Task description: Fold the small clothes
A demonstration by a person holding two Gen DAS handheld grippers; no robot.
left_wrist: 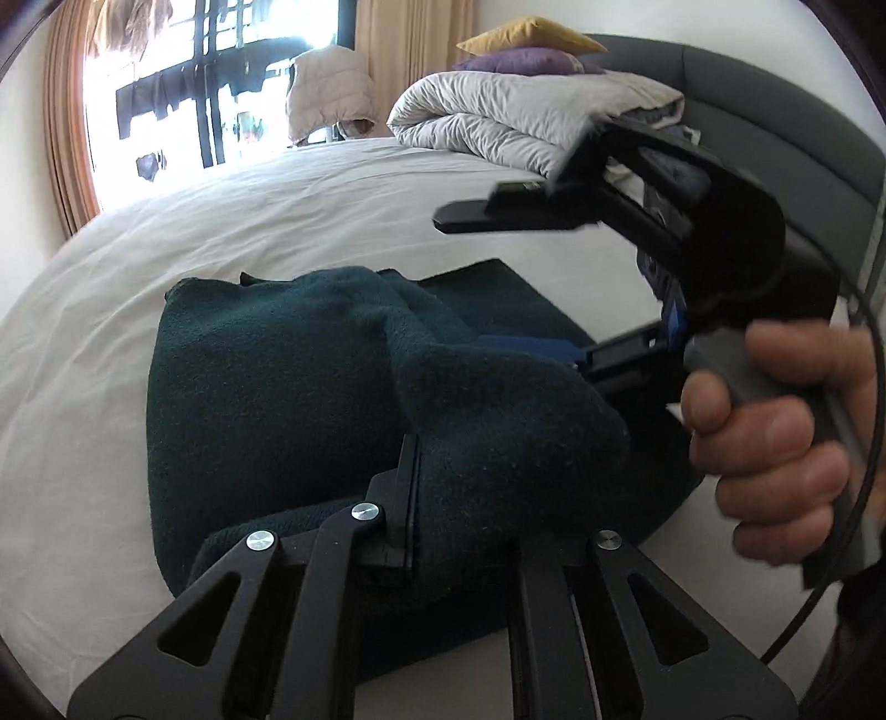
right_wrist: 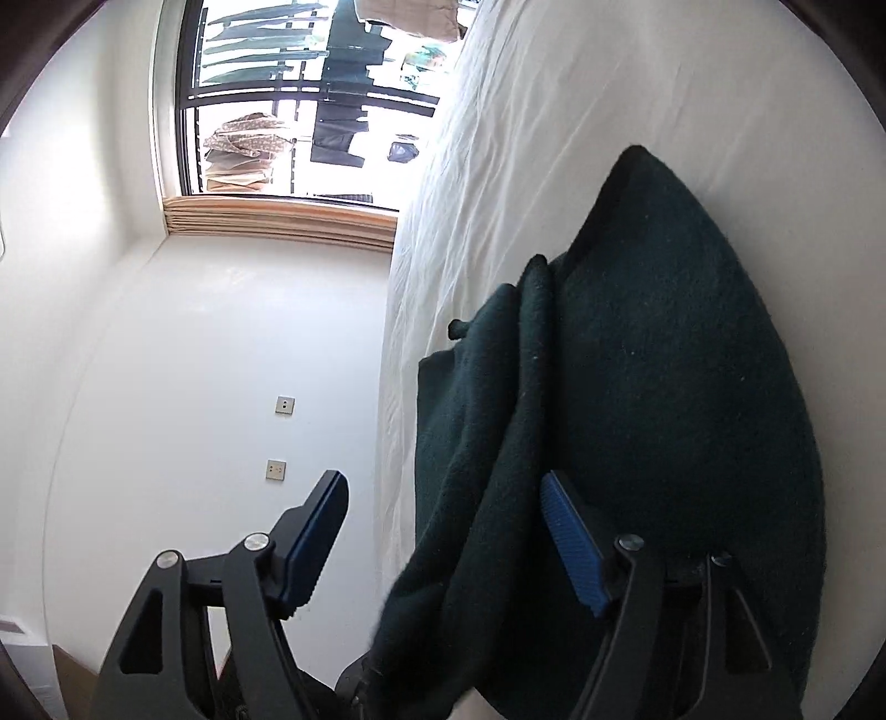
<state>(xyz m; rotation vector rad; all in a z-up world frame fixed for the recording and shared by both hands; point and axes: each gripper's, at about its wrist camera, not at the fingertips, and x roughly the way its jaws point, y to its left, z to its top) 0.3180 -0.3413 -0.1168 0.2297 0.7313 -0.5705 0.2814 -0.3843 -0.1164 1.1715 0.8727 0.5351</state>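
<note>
A dark green fleece garment (left_wrist: 277, 399) lies partly folded on the white bed sheet (left_wrist: 277, 216). My left gripper (left_wrist: 443, 487) is shut on a raised fold of it near the front edge; the cloth drapes over and hides its right finger. My right gripper (left_wrist: 526, 288) shows in the left wrist view, held by a hand (left_wrist: 786, 443), open, with one finger above the garment and the other low against it. In the right wrist view the right gripper (right_wrist: 448, 531) is open, its blue-padded fingers (right_wrist: 570, 543) straddling a hanging fold of the garment (right_wrist: 664, 387).
A rolled grey-white duvet (left_wrist: 498, 122) with purple and yellow pillows (left_wrist: 520, 50) lies at the head of the bed by a grey headboard (left_wrist: 775, 111). A window with curtains (left_wrist: 72, 111) is at the far left. The right wrist view shows a white wall with sockets (right_wrist: 277, 437).
</note>
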